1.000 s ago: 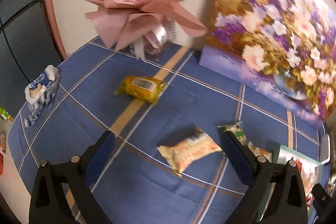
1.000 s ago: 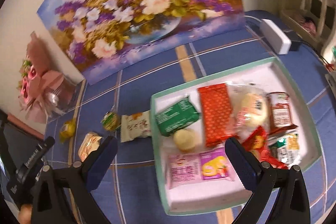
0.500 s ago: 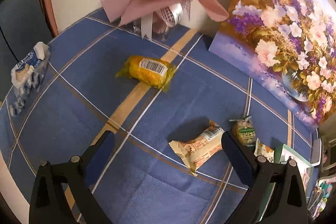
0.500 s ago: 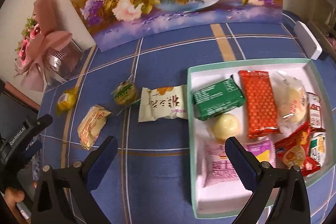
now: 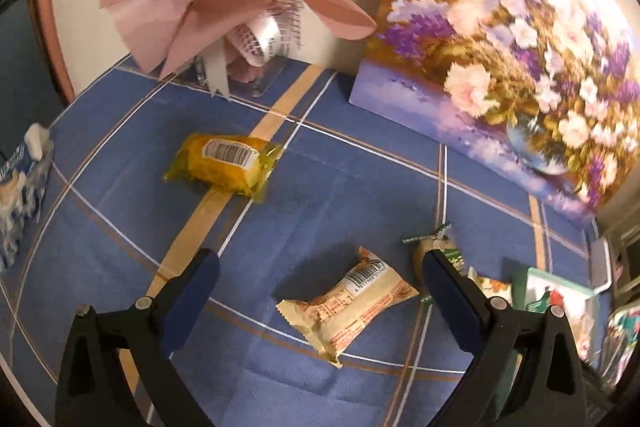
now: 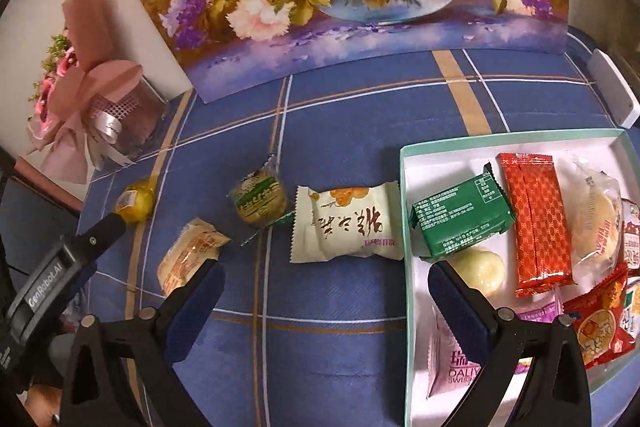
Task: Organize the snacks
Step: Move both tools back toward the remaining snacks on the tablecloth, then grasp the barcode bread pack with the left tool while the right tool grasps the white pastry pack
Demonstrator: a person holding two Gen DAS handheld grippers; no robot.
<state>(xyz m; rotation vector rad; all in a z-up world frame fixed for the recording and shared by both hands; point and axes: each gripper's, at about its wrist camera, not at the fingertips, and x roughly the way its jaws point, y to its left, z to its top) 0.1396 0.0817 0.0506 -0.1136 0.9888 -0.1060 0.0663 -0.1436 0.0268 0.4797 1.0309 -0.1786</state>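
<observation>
Collection is midway: 4 snacks lie outside the tray [image 6: 404,187]. Left gripper [image 5: 318,277], released and empty, frames the beige packet [image 5: 348,303] at lower centre; descend, clench. Right gripper [image 6: 326,289] gapes empty.

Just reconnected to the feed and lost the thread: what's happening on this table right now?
A person is sorting snacks into a white box with two handheld grippers. Both the left gripper and right gripper are open and empty. Several snacks already lie in the box. Four are still loose on the blue tablecloth: a white packet right beside the box, a round green-labelled snack, a beige bar lying between the left gripper's fingers, and a yellow packet farthest out.
</observation>
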